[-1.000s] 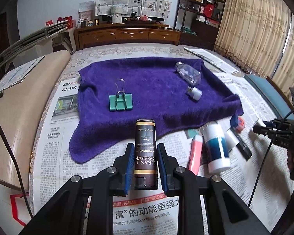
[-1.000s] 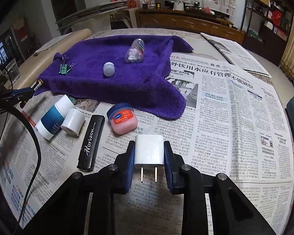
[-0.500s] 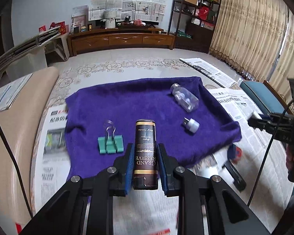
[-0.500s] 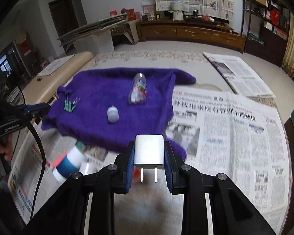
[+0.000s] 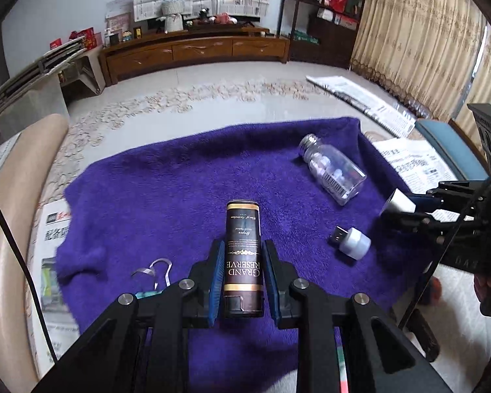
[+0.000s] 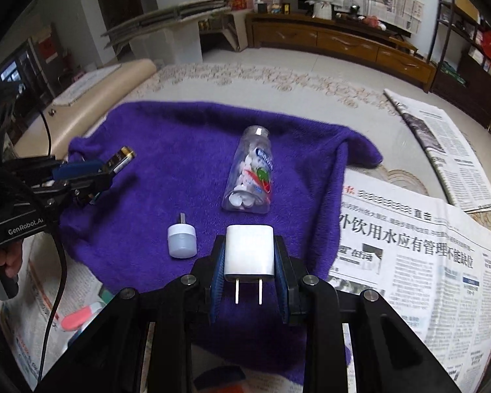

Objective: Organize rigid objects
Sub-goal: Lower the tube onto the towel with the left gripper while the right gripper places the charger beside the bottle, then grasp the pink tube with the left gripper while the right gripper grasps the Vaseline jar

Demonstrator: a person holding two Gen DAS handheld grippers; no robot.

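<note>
My left gripper (image 5: 243, 255) is shut on a dark brown "Grand Reserve" lighter (image 5: 243, 249), held above the purple towel (image 5: 167, 196). My right gripper (image 6: 249, 255) is shut on a white plug charger (image 6: 249, 250), prongs toward the camera, over the towel's near edge. On the towel lie a clear pill bottle (image 6: 252, 177) and a small white USB lamp (image 6: 181, 240). In the left wrist view the bottle (image 5: 334, 172) and lamp (image 5: 353, 240) lie to the right. A green binder clip (image 5: 154, 278) is mostly hidden behind my left fingers (image 5: 216, 278).
Newspapers (image 6: 409, 245) cover the floor to the right of the towel. A pink tube (image 6: 78, 319) lies near the towel's lower left corner. A beige cushion (image 5: 19, 177) borders the left side. A person's hand (image 6: 0, 262) holds the left gripper's handle.
Both grippers have moved forward over the purple towel, each still holding its object. The bottles and tubes on the newspaper have slipped out of view below; the binder clip is now under my left fingers.
</note>
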